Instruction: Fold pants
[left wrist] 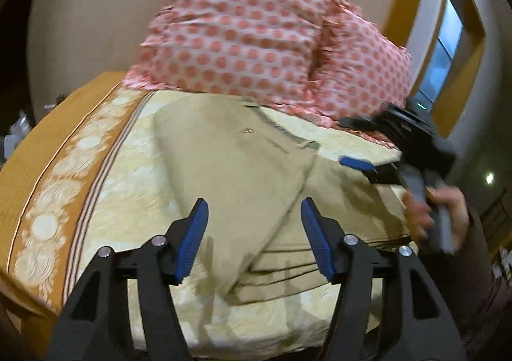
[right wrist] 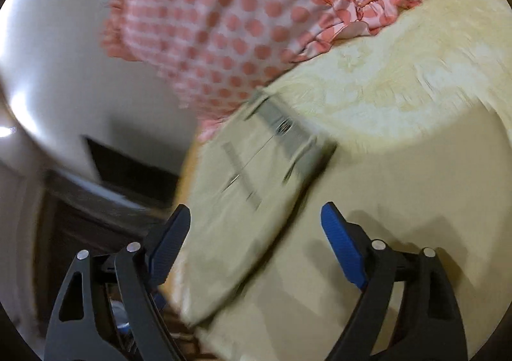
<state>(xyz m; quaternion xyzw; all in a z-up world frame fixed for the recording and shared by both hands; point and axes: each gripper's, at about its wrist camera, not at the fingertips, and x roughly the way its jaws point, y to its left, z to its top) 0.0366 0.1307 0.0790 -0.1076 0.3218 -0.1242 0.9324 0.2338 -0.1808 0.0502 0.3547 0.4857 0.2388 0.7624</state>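
Note:
Beige pants (left wrist: 243, 156) lie spread on the bed, waistband toward the pillows, with folds near my left gripper. My left gripper (left wrist: 254, 205) is open and empty just above the pants' lower part. My right gripper (left wrist: 355, 164) shows in the left wrist view at the right, low over the pants' right side, held by a hand. In the right wrist view the right gripper (right wrist: 256, 210) is open and empty above the pants (right wrist: 256, 194), with the waistband (right wrist: 284, 133) ahead.
Pink polka-dot pillows (left wrist: 256, 34) lie at the head of the bed, touching the waistband. The cream bedsheet (left wrist: 128, 175) has an orange patterned border (left wrist: 48, 169) at the left edge. Dark furniture (right wrist: 105, 188) stands beside the bed.

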